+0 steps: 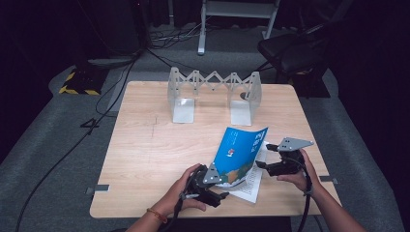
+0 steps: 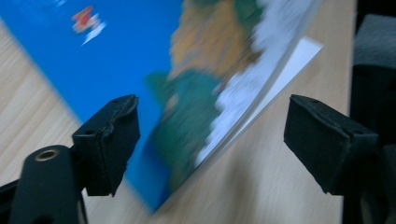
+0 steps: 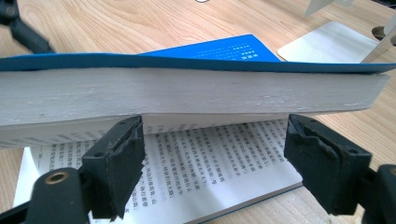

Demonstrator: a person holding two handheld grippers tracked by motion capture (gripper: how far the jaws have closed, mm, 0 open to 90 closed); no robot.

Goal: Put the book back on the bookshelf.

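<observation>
You are propping the blue book (image 1: pixel 240 154) half-open at the table's (image 1: pixel 145 159) four o'clock; both the left gripper (image 2: pixel 210 140) and right gripper (image 3: pixel 212 168) are standing open, gripping nothing. The unsupported pages are risking flopping shut.

Two forearms entering from the bottom of the high view, each hand wrapped around a gripper low over the near part of the desk. Left gripper (image 1: pixel 209 186) held in the left hand (image 1: pixel 183 193), a thin band on that wrist, jaws parted with nothing pressed between the pads and a blue cover just ahead of them. Right gripper (image 1: pixel 270 155) held in the right hand (image 1: pixel 300 173), grey plate on top, jaws standing wide and gripping nothing.
</observation>
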